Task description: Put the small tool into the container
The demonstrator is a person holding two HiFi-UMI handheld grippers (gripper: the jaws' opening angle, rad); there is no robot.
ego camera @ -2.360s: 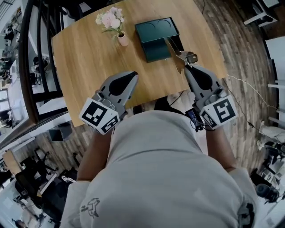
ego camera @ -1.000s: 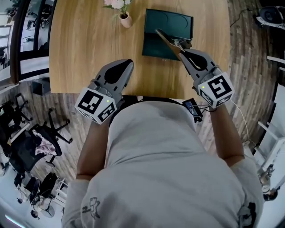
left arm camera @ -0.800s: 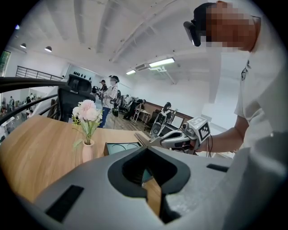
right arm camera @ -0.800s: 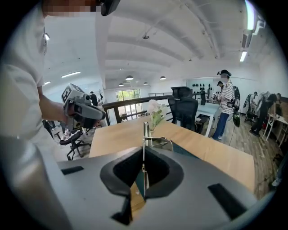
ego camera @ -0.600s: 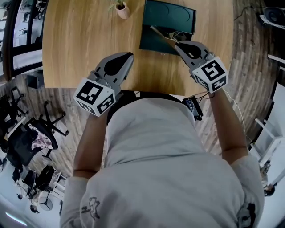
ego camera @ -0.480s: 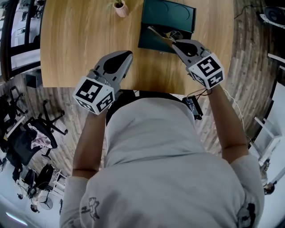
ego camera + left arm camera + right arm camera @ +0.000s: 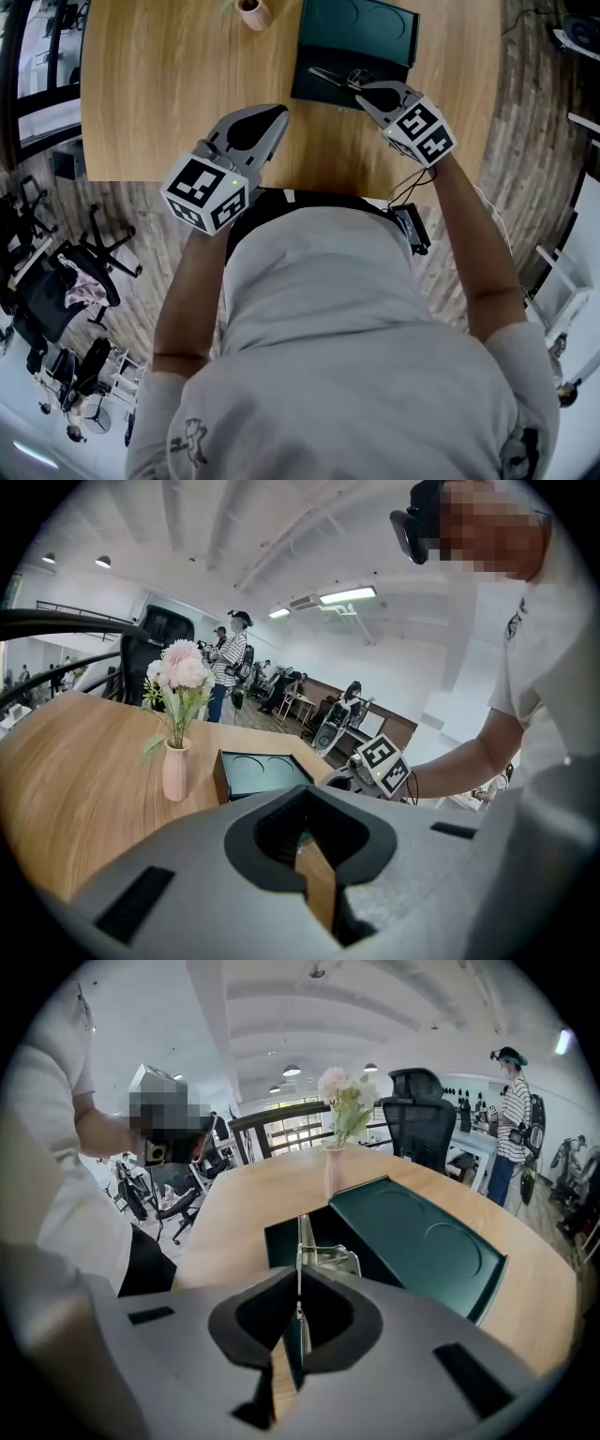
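Observation:
My right gripper (image 7: 362, 91) is shut on a small metal tool (image 7: 331, 76) and holds it over the open dark green container (image 7: 317, 86) at the table's far side. In the right gripper view the tool (image 7: 302, 1239) stands edge-on between the jaws of the right gripper (image 7: 298, 1290), reaching out above the container's box (image 7: 278, 1237); the raised lid (image 7: 422, 1234) lies to the right. My left gripper (image 7: 277, 115) hovers shut over the wooden table (image 7: 169, 84), left of the container, holding nothing. The left gripper view shows the container (image 7: 255, 773) ahead.
A pink vase with flowers (image 7: 251, 12) stands on the table left of the container, also seen as the vase (image 7: 174, 770) and the vase (image 7: 334, 1172). The near table edge runs just under both grippers. Office chairs and people are on the floor around.
My right gripper has moved forward and left with the tool, from the table's near right to above the container; the tool now points left. The left gripper has stayed about where it was.

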